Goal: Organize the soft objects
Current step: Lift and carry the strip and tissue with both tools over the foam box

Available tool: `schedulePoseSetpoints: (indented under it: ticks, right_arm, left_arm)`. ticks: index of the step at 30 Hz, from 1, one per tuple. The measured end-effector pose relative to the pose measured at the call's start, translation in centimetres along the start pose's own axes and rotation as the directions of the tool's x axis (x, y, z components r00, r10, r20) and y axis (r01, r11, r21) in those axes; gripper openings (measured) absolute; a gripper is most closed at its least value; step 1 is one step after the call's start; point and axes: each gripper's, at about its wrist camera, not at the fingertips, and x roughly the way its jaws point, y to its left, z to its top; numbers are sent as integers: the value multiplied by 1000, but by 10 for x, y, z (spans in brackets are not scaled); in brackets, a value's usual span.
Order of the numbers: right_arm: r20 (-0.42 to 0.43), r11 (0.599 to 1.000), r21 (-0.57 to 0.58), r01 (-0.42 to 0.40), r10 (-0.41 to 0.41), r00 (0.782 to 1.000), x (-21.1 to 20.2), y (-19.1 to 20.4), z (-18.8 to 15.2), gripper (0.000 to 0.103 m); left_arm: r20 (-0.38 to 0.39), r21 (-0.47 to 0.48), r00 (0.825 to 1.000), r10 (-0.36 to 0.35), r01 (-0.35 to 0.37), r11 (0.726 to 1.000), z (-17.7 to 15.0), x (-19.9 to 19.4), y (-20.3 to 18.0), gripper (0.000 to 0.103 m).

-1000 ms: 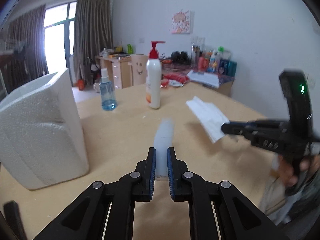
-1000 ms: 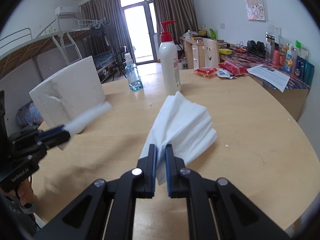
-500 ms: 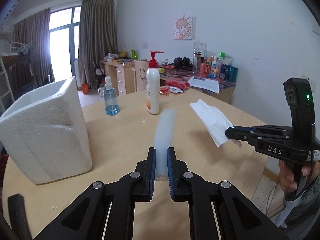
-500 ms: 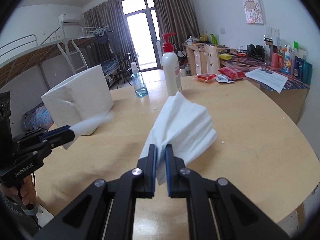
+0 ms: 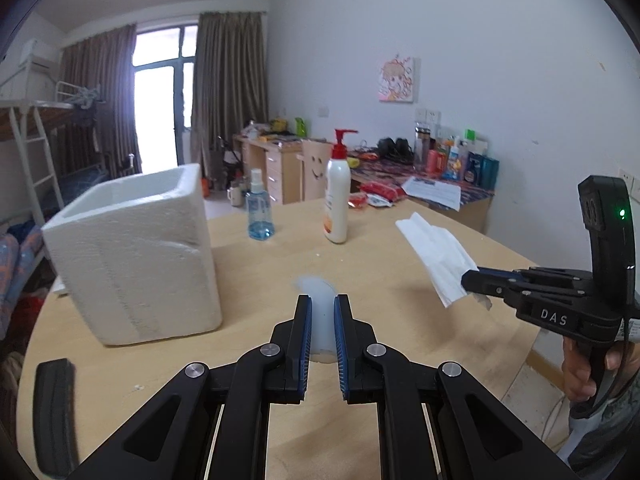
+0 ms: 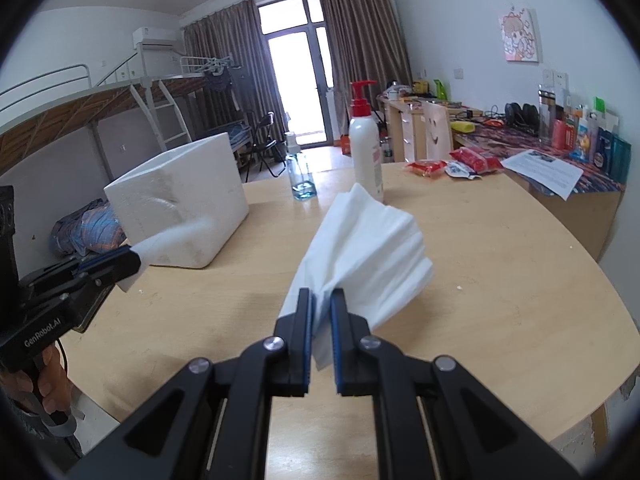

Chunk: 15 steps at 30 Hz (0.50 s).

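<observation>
Tissue [image 6: 372,248] — white, thin, layered sheets fanned into soft pleats, held off the bench [image 6: 500,264] by the right tool [image 6: 321,312], whose blades are pressed together on its gathered lower corner. Likely very light, limp and easily torn; best taken at a bunched edge, as now, not at a single loose ply. A second soft white piece [image 5: 318,312], blurred, is pinched in the left tool [image 5: 321,332], blades nearly closed on it; its make cannot be told. Foam box [image 5: 136,256] — white, pebbled, rigid-looking, open-topped, standing on the bench's left side, well apart from both pieces — a probable receptacle. Pump bottle [image 5: 337,200] and blue spray bottle [image 5: 259,212] stand behind, smooth hard plastic. Bench: pale wood, rounded edge.
</observation>
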Motion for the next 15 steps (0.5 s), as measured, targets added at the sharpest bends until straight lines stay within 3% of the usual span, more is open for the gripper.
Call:
schedulePoseSetpoints:
  ticks: [7, 15]
  right_arm:
    - [32, 999, -40, -23, 24, 999, -8, 12, 5, 11]
    - [89, 988, -106, -117, 126, 988, -22, 43, 9, 11]
  left_arm:
    - [85, 3, 993, 77, -78, 997, 7, -32, -1, 12]
    - [173, -56, 963, 208, -201, 978, 2, -68, 3, 12]
